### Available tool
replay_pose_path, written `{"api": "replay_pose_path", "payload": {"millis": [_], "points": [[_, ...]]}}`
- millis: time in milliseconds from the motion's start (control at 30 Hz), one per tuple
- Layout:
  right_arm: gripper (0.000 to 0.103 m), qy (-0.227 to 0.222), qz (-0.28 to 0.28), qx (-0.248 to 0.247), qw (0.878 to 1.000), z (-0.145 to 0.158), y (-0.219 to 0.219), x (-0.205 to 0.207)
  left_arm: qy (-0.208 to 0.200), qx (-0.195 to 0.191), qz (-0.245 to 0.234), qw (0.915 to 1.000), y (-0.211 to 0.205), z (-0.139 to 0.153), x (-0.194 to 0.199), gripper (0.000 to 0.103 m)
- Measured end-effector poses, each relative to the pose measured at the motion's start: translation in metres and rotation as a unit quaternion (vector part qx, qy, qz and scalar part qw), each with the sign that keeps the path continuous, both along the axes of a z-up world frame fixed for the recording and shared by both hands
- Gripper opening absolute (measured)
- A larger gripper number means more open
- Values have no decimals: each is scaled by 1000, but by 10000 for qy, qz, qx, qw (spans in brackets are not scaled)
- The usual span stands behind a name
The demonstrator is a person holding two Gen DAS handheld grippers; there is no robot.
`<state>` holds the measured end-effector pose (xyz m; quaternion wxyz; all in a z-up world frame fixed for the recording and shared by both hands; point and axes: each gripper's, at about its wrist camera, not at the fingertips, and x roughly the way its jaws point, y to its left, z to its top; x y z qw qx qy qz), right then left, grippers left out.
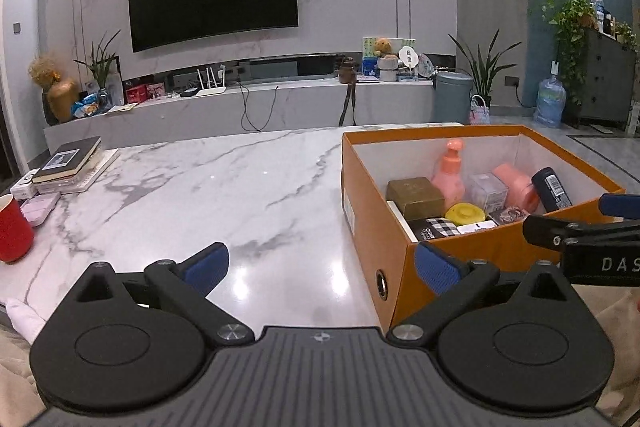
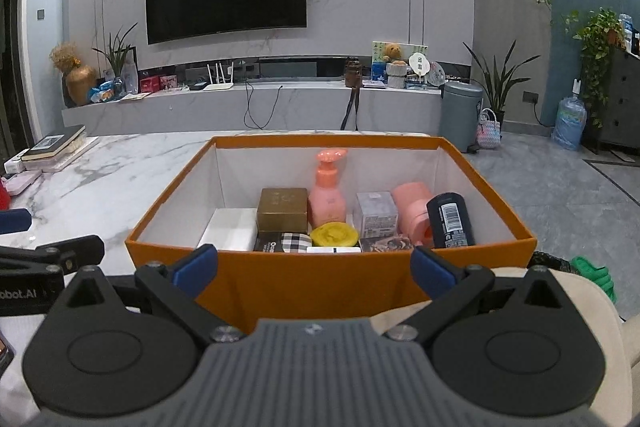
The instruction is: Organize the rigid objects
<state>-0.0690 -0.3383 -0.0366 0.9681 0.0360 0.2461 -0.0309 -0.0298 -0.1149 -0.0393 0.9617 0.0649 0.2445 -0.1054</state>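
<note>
Both of your grippers have nothing in them. Your left gripper [image 1: 322,269] has its fingers spread wide over the bare marble table [image 1: 200,187]. Your right gripper [image 2: 316,269] is spread wide too, and it sits just outside the near wall of the orange box [image 2: 320,279].

The things to sort are already inside the box. It stands at the right end of the table, with its right side by the table's right edge. The things are packed along the near wall: a white box [image 2: 232,231] on the left, then a gold box [image 2: 282,209], a pink pump bottle [image 2: 327,195], a yellow round lid [image 2: 335,234], a clear little box [image 2: 376,213], a pink tub [image 2: 414,217] and a dark bottle [image 2: 450,221] on the right. The dark bottle leans back, so its long side tilts away from you.

I think your right hand is nearer. The box is straight ahead of its fingers. For your left hand, the box is off to the right, past its right finger.

The right view looks down into the box and shows the white box well. The left view hides most of it behind the box wall. But the left view shows the red cup [image 1: 14,229] and the books [image 1: 70,161] at the left end of the table more fully.
</note>
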Motion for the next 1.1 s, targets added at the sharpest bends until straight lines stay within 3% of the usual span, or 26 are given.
{"api": "replay_pose_path", "payload": {"millis": [500,1100], "points": [[100,-2,-16,45,10000,1,-1,-2,278,-122,91,9995,5,-1,4,103],[100,16,-23,44,10000,1,-1,-2,286,-127,161,9994,8,2,3,103]]}}
